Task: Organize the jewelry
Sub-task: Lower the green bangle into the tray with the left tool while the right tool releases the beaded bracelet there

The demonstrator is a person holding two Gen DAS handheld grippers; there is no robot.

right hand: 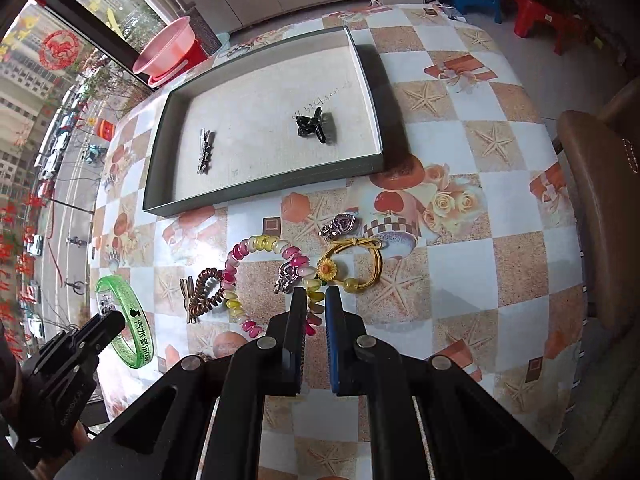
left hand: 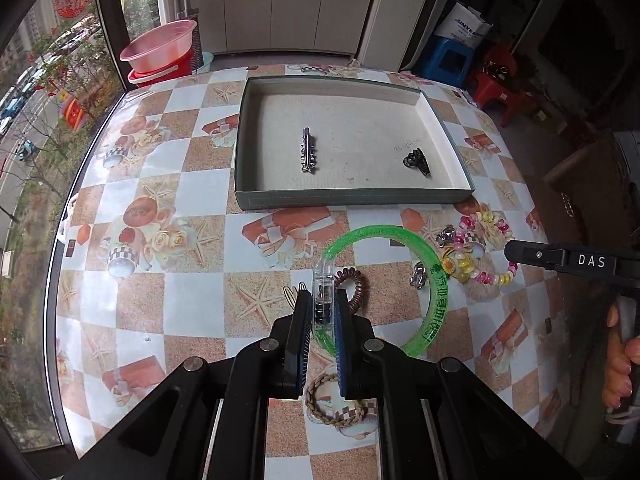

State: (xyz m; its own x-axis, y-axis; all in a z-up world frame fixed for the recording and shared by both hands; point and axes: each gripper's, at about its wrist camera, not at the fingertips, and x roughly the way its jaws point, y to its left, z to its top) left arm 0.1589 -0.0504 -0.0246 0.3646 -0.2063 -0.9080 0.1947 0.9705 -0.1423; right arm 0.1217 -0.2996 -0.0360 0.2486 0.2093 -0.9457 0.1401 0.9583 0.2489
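between left gripper [left hand: 323, 308] fingers: green bangle [left hand: 436, 280]

Your shallow grey tray [left hand: 352, 196] with a pale lining sits at the far middle of the worktop and holds a silver hair clip [left hand: 308, 156] lying flat on its left and a black claw clip [left hand: 417, 161] on its right. Near the tray, your green translucent bangle [left hand: 436, 280] with a clear section is clamped at that clear part. A brown coil hair tie [left hand: 352, 286] lies inside its ring. To the right you have a pink, white and yellow beaded bracelet [right hand: 248, 256], a yellow cord with a sunflower charm [right hand: 352, 268] and two small silver heart charms [right hand: 340, 226]. A braided bracelet [left hand: 336, 400] lies nearest.
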